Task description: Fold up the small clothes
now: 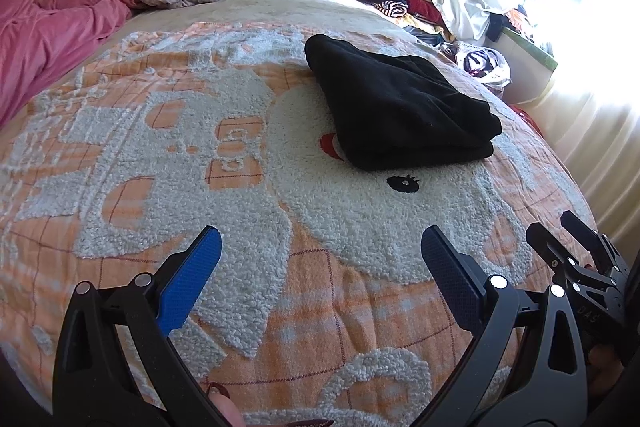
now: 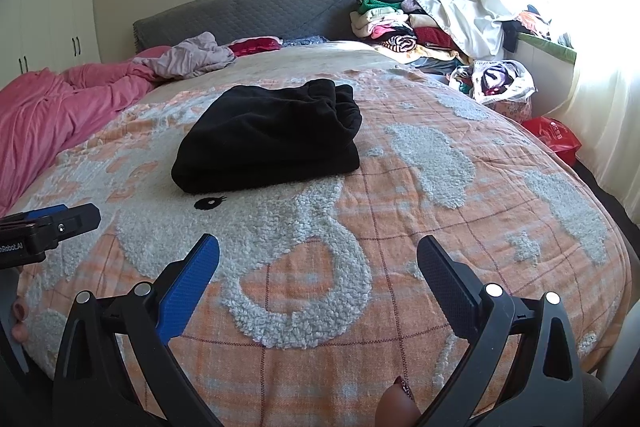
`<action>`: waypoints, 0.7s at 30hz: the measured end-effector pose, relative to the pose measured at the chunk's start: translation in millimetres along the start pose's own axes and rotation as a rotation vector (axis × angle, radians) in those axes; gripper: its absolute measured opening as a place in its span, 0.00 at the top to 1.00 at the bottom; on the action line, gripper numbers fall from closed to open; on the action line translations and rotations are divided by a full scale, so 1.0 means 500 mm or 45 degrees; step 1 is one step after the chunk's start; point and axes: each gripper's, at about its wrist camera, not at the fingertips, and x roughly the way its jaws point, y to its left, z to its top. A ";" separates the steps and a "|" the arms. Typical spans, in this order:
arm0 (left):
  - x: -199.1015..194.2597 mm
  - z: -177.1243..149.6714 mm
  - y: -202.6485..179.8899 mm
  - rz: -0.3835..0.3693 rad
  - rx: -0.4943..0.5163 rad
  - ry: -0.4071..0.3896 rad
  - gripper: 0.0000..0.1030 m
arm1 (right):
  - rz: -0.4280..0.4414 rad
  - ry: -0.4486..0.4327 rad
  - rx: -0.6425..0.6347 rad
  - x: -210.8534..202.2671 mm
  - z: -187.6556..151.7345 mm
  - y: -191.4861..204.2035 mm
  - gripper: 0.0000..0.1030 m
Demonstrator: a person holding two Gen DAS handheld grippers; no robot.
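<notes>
My left tongs [image 1: 320, 279] hang above the near part of the bed, their blue-padded fingers [image 1: 192, 279] spread wide with nothing between them. My right tongs [image 2: 318, 283] are likewise spread wide and empty, hovering over the same orange-and-white fleecy blanket with a checked pattern and raised cartoon figure [image 2: 400, 227] that covers the bed. From the left wrist view I can see the right tongs just beside mine at the right edge; from the right wrist view the tip of the left tongs pokes in at the left edge.

The black fleece garment, folded into a thick rectangle [image 1: 396, 107], lies flat on the blanket well ahead of both tongs, apart from them, with its stacked folded edge facing me. In the right wrist view it sits left of centre [image 2: 272, 139], just beyond the small black embroidered eye [image 2: 209, 203] of the cartoon figure.

A crumpled pink quilt [image 1: 48, 31] lies along the left side of the bed, and a pile of mixed coloured clothes [image 2: 400, 27] sits at the far right corner beside the grey quilted headboard [image 2: 248, 11].
</notes>
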 end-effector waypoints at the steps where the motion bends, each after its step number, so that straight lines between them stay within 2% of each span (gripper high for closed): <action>1: 0.000 0.000 -0.001 0.001 0.002 0.001 0.09 | 0.000 0.001 0.000 0.001 0.000 0.000 0.04; 21: -0.001 0.002 -0.001 0.015 0.015 0.014 0.09 | -0.005 0.004 0.000 0.000 -0.002 0.001 0.04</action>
